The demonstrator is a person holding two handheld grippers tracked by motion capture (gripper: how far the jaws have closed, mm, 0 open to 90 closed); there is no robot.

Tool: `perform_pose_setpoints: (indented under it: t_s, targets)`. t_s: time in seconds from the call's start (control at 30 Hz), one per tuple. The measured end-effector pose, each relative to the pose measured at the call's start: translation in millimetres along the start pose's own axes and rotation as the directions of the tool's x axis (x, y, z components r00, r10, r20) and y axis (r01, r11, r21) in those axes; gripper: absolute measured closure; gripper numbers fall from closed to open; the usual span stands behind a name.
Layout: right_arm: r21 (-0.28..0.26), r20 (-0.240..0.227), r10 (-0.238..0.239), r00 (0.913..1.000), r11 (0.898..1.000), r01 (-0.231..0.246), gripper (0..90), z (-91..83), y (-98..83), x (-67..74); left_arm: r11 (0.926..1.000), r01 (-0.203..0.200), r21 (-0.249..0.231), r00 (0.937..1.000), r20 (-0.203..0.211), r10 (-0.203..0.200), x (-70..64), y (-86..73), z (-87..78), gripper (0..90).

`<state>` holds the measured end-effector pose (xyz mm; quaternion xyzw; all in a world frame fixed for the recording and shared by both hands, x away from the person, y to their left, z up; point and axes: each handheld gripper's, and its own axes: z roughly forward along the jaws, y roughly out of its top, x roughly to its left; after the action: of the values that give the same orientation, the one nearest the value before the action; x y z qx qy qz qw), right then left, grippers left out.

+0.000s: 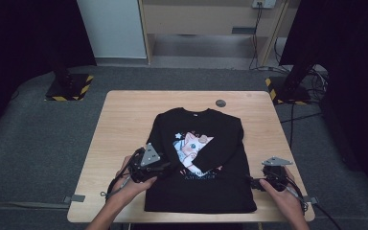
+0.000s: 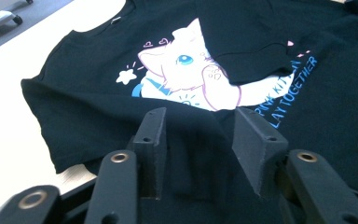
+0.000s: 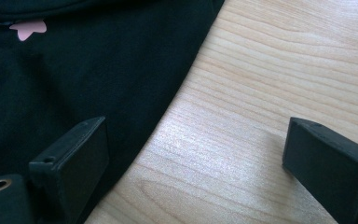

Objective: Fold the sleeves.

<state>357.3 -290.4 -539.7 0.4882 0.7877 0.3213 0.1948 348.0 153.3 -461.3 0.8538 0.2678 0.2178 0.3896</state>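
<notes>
Our left claw (image 2: 200, 154) is partly spread, with a fold of the black shirt (image 2: 98, 116) between its jaws. Our right claw (image 3: 196, 172) is spread wide at the shirt's edge, one jaw over cloth, one over the surface (image 3: 270, 79).

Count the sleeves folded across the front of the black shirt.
1. One sleeve lies folded diagonally over the shirt, covering part of the cat print. The other sleeve can't be made out; it may be hidden.

I count 1 black sweatshirt (image 1: 201, 163) on 1 wooden surface (image 1: 124, 120), 2 claws, left claw (image 1: 165, 167) and right claw (image 1: 253, 183), and 1 small dark disc (image 1: 221, 103).
</notes>
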Motion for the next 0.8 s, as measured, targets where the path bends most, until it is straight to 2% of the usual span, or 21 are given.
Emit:
perform_pose_setpoints:
  t_s: [0.13, 0.23, 0.33, 0.5, 0.63, 0.73, 0.8]
  targets:
    - [0.001, 0.002, -0.006, 1.0, 1.0, 0.006, 7.3, -0.3, 0.2, 0.4, 1.0, 0.006, 0.007, 1.0, 0.004, -0.006, 0.6, -4.3, -0.1, 53.1]
    - [0.001, 0.001, -0.003, 1.0, 1.0, 0.003, 7.3, -0.5, 0.1, 0.3, 0.9993, 0.013, 0.035, 0.9998, 0.017, -0.014, 2.7, -17.0, 2.6, 52.2]
    - [0.002, 0.002, -0.006, 1.0, 1.0, 0.006, 7.3, -0.3, 0.3, 0.5, 0.9987, 0.028, 0.043, 0.9987, 0.04, -0.03, 3.3, -27.1, 5.6, 50.3]
    - [0.003, 0.002, -0.007, 1.0, 1.0, 0.007, 7.2, 0.0, 0.4, 0.4, 0.9968, 0.029, 0.075, 0.9974, 0.064, -0.034, -4.0, -37.5, 13.1, 50.3]
    - [0.002, 0.002, -0.01, 1.0, 1.0, 0.01, 7.3, -0.3, 0.5, 1.0, 0.9926, 0.033, 0.117, 0.9948, 0.092, -0.044, -11.4, -40.2, 22.6, 52.4]
    - [0.001, 0.003, -0.01, 0.9999, 1.0, 0.01, 7.3, -0.5, 0.4, 0.7, 0.9868, 0.026, 0.16, 0.9951, 0.09, -0.041, -15.5, -41.5, 29.7, 55.3]
    - [0.002, 0.002, -0.007, 1.0, 1.0, 0.007, 7.3, -0.7, 0.4, 0.6, 0.9829, 0.044, 0.179, 0.9947, 0.083, -0.06, -15.2, -42.9, 33.8, 59.5]
